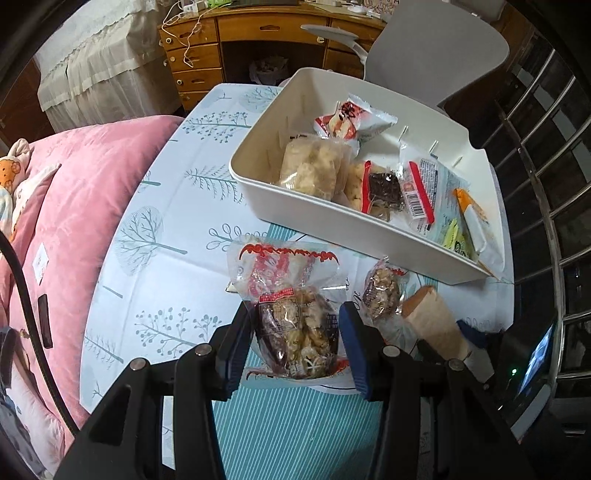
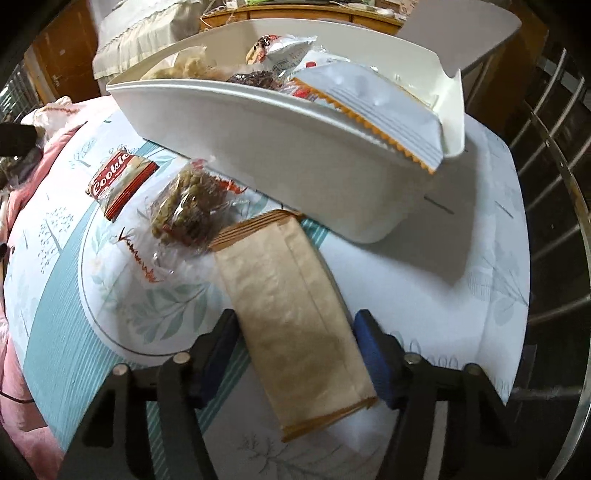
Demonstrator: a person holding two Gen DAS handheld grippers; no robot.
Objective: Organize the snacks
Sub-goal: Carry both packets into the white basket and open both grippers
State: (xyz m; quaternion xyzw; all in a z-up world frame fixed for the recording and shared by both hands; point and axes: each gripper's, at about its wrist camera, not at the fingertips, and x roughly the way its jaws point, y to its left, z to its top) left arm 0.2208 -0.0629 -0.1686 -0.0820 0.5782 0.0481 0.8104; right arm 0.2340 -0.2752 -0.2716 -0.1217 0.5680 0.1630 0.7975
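Observation:
My left gripper (image 1: 295,332) is shut on a clear snack bag (image 1: 291,280) with red trim and brown pieces, held above the table in front of the white bin (image 1: 295,218). The bin (image 2: 258,125) holds several snack packets. A tan flat packet (image 2: 288,295) lies on the table between the fingers of my right gripper (image 2: 295,325). The left pad is at its edge and a thin shadow gap shows at the right pad. The same packet (image 1: 432,321) shows in the left wrist view. A small clear bag of nut clusters (image 2: 188,210) lies just beyond it.
A red "Cookie" packet (image 2: 118,181) lies on the tablecloth (image 2: 424,295) to the left of the bin. A pink quilt (image 1: 74,206) borders the table's left side. A metal railing (image 2: 546,184) runs along the right, and a grey chair (image 1: 436,55) and wooden desk (image 1: 229,33) stand behind the bin.

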